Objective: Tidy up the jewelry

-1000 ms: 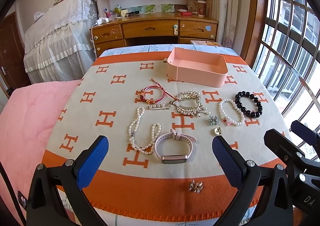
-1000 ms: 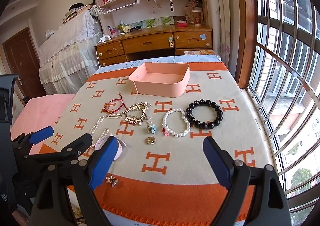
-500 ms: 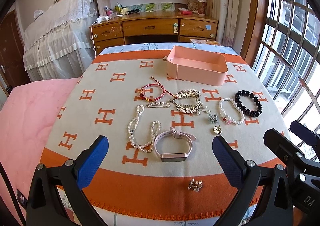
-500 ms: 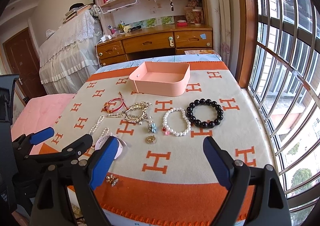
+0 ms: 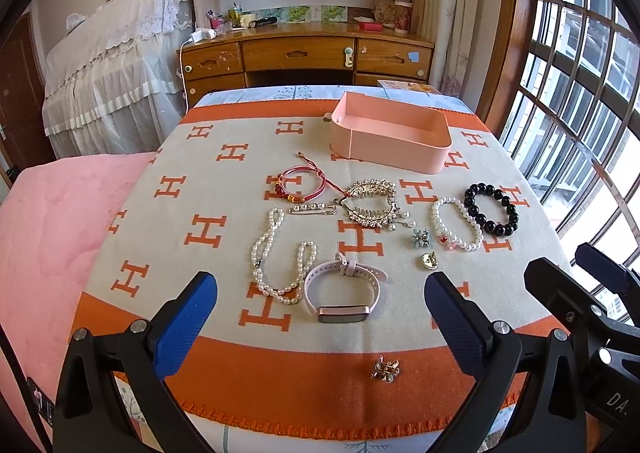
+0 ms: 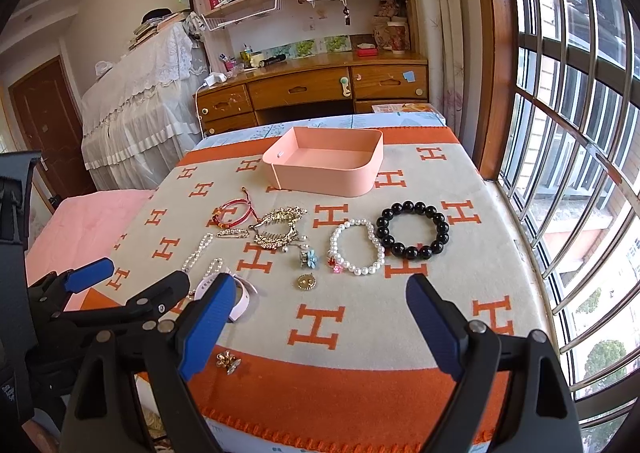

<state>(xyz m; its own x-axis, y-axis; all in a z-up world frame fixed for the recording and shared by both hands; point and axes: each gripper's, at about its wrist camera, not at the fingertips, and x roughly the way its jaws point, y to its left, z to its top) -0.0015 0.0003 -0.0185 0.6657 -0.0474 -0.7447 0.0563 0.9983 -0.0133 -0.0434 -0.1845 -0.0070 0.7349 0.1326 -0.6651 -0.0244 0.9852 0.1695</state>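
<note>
Two grippers are seen low in the frames, both spread wide with nothing between the blue pads: the left gripper [image 5: 320, 317] above the near edge of the blanket [image 5: 224, 189], the right gripper [image 6: 320, 323] just to its right. The blanket, cream with orange H marks and an orange border, is spread flat, and all the jewelry is laid on it.

A pink box [image 6: 326, 169], open-topped and with no jewelry seen inside, is set at the far side. Nearer, a black bead bracelet [image 6: 412, 229] is placed touching a white pearl bracelet [image 6: 357, 247] that carries a small pink charm. A pearl necklace [image 5: 276, 253] is looped at the left, touching a pale pink watch [image 5: 344, 293] whose band is closed in a ring. A gold comb [image 5: 372, 203] set with stones is laid in the middle, with a red cord bracelet [image 5: 302, 185] and a pearl pin [image 5: 312, 209] to its left. A blue flower clip [image 5: 420, 237] and a round gold brooch [image 5: 429, 261] are set below the comb, and a gold flower piece [image 5: 386, 369] is alone on the orange border.

In the right wrist view the watch and necklace are partly hidden behind the left gripper. The brooch's detail is too small to be made out.
</note>
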